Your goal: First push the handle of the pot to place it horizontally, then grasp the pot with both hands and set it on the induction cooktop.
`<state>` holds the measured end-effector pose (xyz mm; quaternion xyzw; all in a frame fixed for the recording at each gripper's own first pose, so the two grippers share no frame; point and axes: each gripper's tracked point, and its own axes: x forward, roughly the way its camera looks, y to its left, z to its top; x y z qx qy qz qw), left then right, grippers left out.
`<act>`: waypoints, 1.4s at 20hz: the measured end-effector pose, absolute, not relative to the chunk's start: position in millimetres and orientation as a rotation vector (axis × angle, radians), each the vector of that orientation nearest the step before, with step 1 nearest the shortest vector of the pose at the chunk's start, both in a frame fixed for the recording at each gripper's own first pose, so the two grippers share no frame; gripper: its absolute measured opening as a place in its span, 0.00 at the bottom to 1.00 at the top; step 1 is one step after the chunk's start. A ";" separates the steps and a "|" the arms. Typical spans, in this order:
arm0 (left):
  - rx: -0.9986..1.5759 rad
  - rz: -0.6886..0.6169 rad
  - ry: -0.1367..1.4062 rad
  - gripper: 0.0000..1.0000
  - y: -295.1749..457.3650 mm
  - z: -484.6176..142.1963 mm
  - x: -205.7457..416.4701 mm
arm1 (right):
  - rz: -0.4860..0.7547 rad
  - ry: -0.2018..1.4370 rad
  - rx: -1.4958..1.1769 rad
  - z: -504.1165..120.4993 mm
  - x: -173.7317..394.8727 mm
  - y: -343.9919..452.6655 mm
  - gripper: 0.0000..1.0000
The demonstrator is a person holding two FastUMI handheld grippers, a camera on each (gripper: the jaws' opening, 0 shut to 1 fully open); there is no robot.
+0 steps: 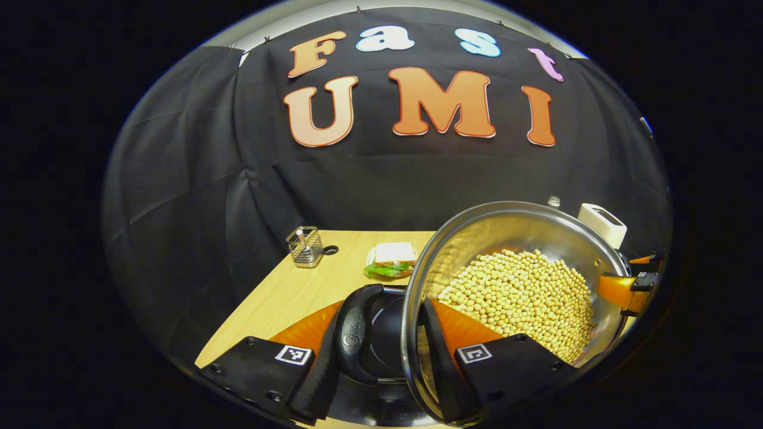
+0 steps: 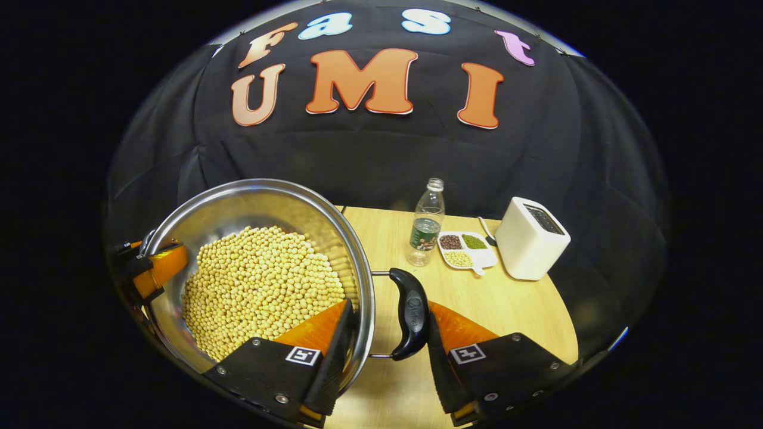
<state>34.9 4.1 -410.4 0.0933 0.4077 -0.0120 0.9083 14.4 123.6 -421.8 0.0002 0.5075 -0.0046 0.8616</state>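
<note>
A steel pot (image 1: 477, 229) full of yellow soybeans (image 1: 524, 298) hangs between my two grippers. My left gripper (image 1: 384, 307) is shut across the pot's black left handle (image 1: 351, 336) and rim, one finger outside the handle and the other inside the wall. The induction cooktop's black glass (image 1: 384, 342) lies under that handle. My right gripper (image 2: 390, 305) is shut the same way on the right handle (image 2: 411, 319) and the rim of the pot (image 2: 250, 199). Each gripper appears at the pot's far side in the other's view, the right one (image 1: 626, 286) and the left one (image 2: 149, 268).
On the wooden table (image 2: 512, 304) stand a plastic bottle (image 2: 426, 223), a sectioned dish of beans (image 2: 465, 250) and a white toaster (image 2: 530, 238). A wire mesh holder (image 1: 305, 246) and a sandwich (image 1: 390, 260) sit near the back wall.
</note>
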 end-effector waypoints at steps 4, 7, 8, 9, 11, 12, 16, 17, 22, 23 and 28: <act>0.196 0.003 0.852 0.74 35.7 -417.2 39.3 | 0.019 1.069 0.001 -426.9 23.4 162.1 0.65; 0.205 0.023 0.864 0.74 56.2 -423.2 40.3 | 0.042 1.085 0.008 -443.6 23.4 174.1 0.65; 0.206 0.028 0.868 0.74 61.7 -427.6 42.1 | 0.052 1.090 0.008 -448.4 23.0 181.4 0.65; 0.205 0.030 0.873 0.74 67.3 -431.7 42.7 | 0.055 1.098 0.008 -452.8 22.7 186.2 0.65; 0.202 0.033 0.894 0.71 73.0 -445.6 44.3 | 0.059 1.115 0.006 -462.2 24.8 194.6 0.65; 0.201 0.033 0.905 0.72 74.9 -452.5 45.3 | 0.058 1.123 0.005 -467.6 27.8 198.9 0.65; 0.197 0.028 0.931 0.72 77.9 -473.6 50.9 | 0.053 1.148 -0.002 -488.4 31.7 202.0 0.65; 0.198 0.025 0.938 0.71 77.5 -479.3 52.9 | 0.051 1.154 -0.002 -492.4 33.2 203.0 0.65; 0.188 0.031 0.983 0.71 78.3 -508.4 57.3 | 0.044 1.195 -0.001 -520.7 37.7 205.3 0.65; 0.190 0.031 0.989 0.72 77.9 -510.3 55.0 | 0.042 1.202 0.003 -525.4 39.1 205.3 0.65; 0.180 0.029 1.005 0.74 79.9 -527.0 66.6 | 0.039 1.202 0.027 -535.8 44.2 205.1 0.65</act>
